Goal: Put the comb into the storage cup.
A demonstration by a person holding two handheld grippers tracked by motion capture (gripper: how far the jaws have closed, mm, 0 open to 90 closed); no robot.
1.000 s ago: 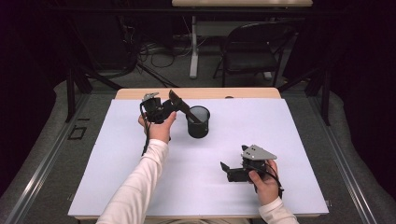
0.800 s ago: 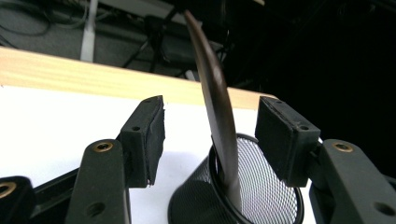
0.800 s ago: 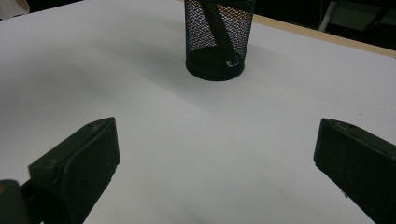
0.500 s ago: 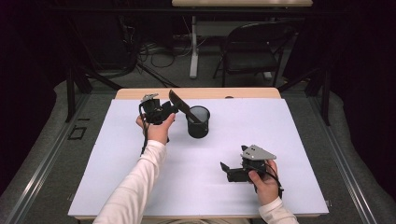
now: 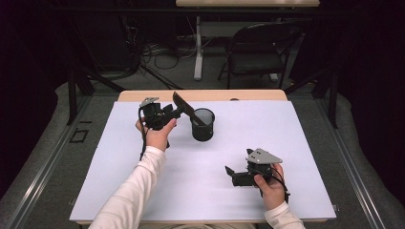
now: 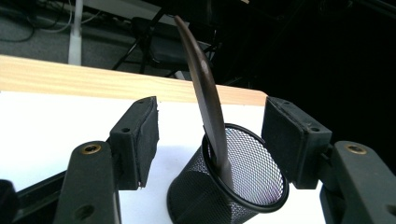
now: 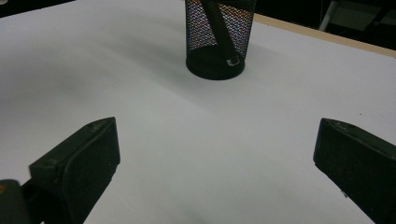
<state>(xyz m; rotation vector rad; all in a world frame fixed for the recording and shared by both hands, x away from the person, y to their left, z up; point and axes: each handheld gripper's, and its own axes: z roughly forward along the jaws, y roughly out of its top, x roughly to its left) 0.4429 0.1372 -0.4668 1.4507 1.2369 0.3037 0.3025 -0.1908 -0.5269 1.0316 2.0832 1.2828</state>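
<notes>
I'm holding my left gripper (image 5: 173,113) upper left of centre, jaws spread either side of a dark flat spatula (image 6: 205,95) leaning in the black mesh cup (image 5: 202,125), not pinching it. My right gripper (image 5: 232,174) is sitting lower right on the white table (image 5: 296,143), jaws spread wide.

Right gripper (image 7: 217,158) jaws spread wide over white table cover (image 7: 140,102). Ahead, between jaws: black mesh cup (image 7: 217,39), dark flat tool (image 7: 219,28) leaning inside.

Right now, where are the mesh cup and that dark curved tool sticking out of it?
mesh cup (image 5: 202,130), high view, its side wall.
dark curved tool (image 6: 204,84), left gripper view, mid-blade above the rim.
</notes>
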